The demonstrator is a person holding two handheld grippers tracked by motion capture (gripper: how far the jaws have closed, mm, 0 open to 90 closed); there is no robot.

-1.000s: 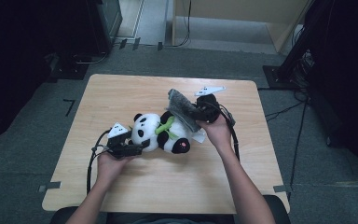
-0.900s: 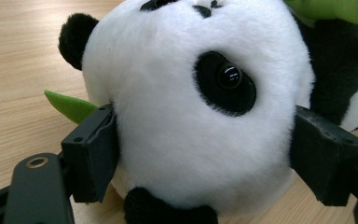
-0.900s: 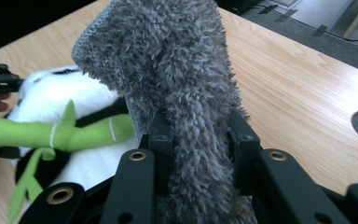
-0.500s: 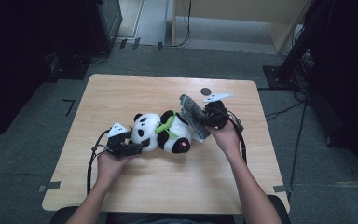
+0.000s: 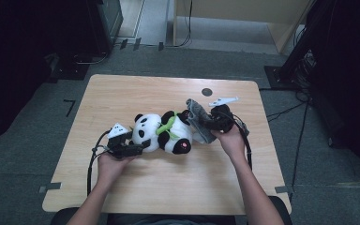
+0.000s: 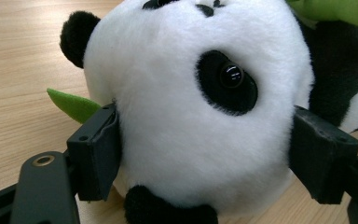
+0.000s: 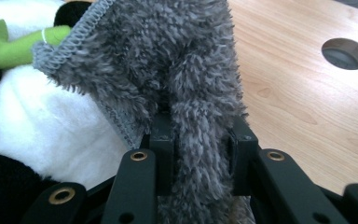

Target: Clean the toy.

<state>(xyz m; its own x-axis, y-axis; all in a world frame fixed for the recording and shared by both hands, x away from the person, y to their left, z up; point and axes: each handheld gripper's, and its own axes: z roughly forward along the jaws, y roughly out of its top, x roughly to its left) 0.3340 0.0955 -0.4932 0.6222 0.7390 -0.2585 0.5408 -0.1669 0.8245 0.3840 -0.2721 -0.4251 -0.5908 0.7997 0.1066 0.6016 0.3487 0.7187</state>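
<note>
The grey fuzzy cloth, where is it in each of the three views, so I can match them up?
High view: the grey cloth is right of centre, pinched by the right gripper, against the plush panda.
Left gripper view: not in it; the left gripper clamps the panda's head.
Right gripper view: centre, from the top edge down between the jaws.
Shared landmark: the plush panda, with its green leaf.

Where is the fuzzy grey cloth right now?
In the high view the grey cloth is right of the table's middle, pinched in the right gripper and lying against the panda toy, below the round table hole.
</note>
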